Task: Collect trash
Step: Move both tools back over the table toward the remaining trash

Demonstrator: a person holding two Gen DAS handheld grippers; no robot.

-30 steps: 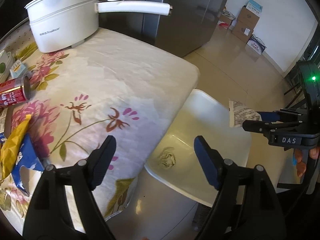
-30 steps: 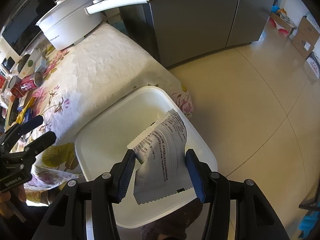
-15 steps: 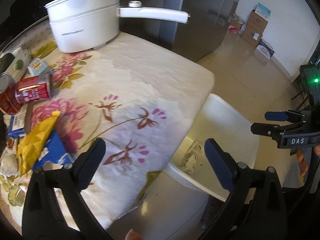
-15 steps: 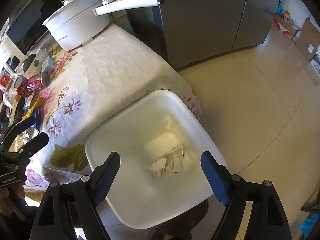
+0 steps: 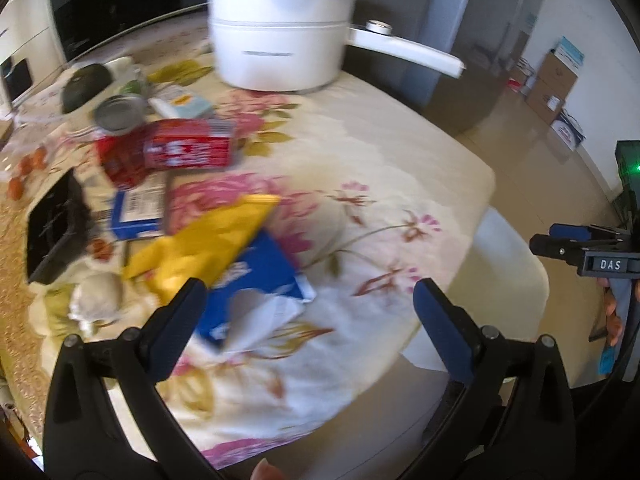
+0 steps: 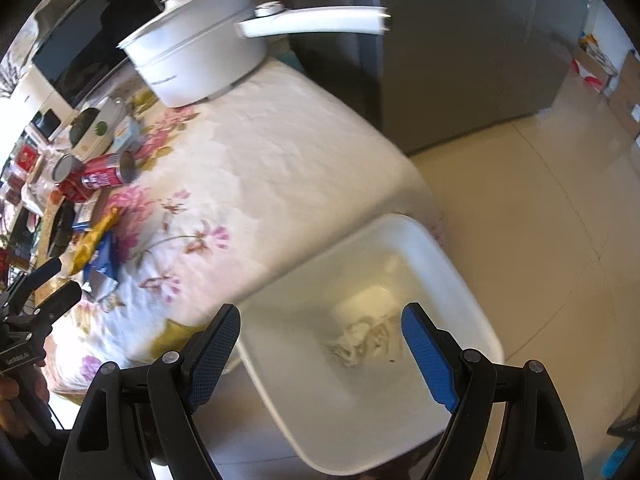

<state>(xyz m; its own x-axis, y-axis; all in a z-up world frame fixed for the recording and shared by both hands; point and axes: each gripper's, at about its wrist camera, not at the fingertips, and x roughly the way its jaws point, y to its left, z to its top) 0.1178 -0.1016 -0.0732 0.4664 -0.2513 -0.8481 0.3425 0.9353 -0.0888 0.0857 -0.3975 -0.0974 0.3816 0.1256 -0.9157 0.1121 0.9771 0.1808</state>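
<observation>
Trash lies on the flowered tablecloth [image 5: 360, 152]: a yellow wrapper [image 5: 208, 240], a torn blue wrapper [image 5: 260, 280], a red can [image 5: 176, 152] on its side and a crumpled tissue [image 5: 100, 300]. My left gripper [image 5: 308, 286] hovers over the cloth by the blue wrapper, its jaws opening with nothing between them. A white bin [image 6: 400, 240] stands on the floor at the table's corner, with crumpled paper [image 6: 360, 340] at its bottom. My right gripper [image 6: 320, 308] hangs open and empty over the bin's near rim.
A white pot [image 5: 280, 40] with a long handle stands at the back of the table. A black tray [image 5: 56, 228] and a dark bowl [image 5: 84, 84] sit at the left. A grey fridge [image 6: 460, 60] is behind, cardboard boxes [image 5: 556, 76] by the wall.
My right gripper opened and the printed wrapper fell into the bin. Both grippers drifted from the bin toward the table's trash pile. My left jaws spread wider.
</observation>
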